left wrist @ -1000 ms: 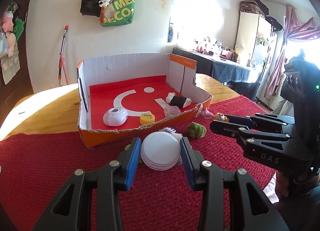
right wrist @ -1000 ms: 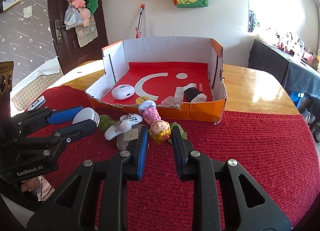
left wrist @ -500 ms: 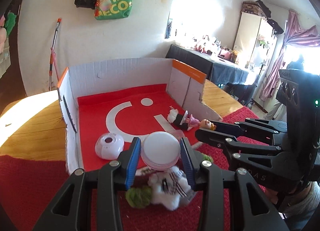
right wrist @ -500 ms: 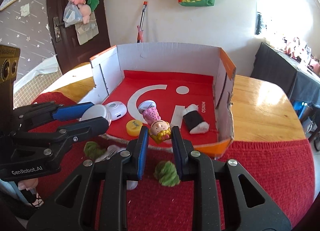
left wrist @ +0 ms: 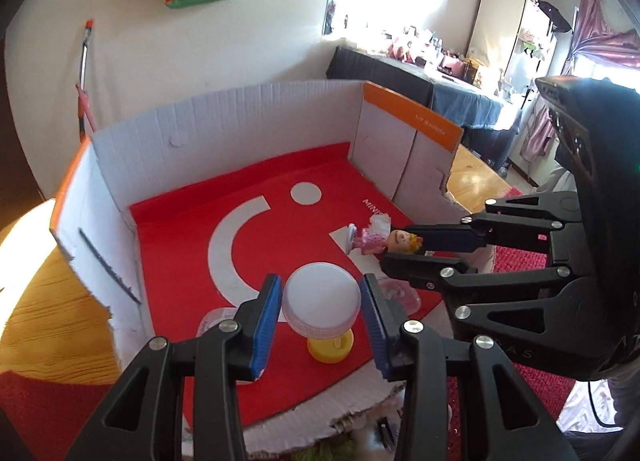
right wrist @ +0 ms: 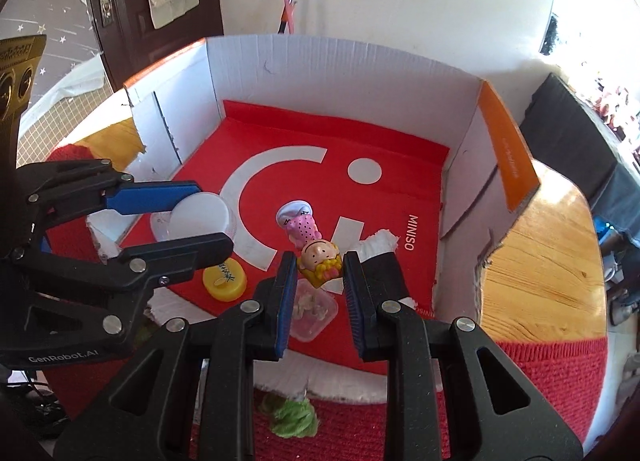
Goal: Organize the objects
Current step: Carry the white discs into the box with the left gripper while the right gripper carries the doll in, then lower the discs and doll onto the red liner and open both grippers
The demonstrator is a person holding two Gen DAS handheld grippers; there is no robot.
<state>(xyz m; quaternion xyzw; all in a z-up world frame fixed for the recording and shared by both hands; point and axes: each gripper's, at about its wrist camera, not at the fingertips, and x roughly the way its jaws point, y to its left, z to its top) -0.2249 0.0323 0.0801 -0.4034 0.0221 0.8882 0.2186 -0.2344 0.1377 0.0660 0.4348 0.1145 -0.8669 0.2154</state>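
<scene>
My left gripper (left wrist: 320, 309) is shut on a round white lid (left wrist: 320, 301) and holds it above the red floor of the cardboard box (left wrist: 224, 125). My right gripper (right wrist: 318, 281) is shut on a small doll (right wrist: 318, 257) with a pink dress and yellow hair, held over the box floor beside the left gripper. The doll also shows in the left wrist view (left wrist: 380, 241), and the lid in the right wrist view (right wrist: 198, 215). A yellow cap (right wrist: 224, 281), a clear plastic tub (right wrist: 312, 309) and a black-and-white roll (right wrist: 380, 257) lie in the box.
The box (right wrist: 320, 61) has white walls and a torn front edge. It stands on a wooden table (right wrist: 536, 257) with a red knitted mat (right wrist: 540, 373). A green fuzzy ball (right wrist: 292, 413) lies on the mat in front of the box.
Both grippers have moved forward and over the box with their objects. The lid and the doll now hang above the box floor instead of the mat.
</scene>
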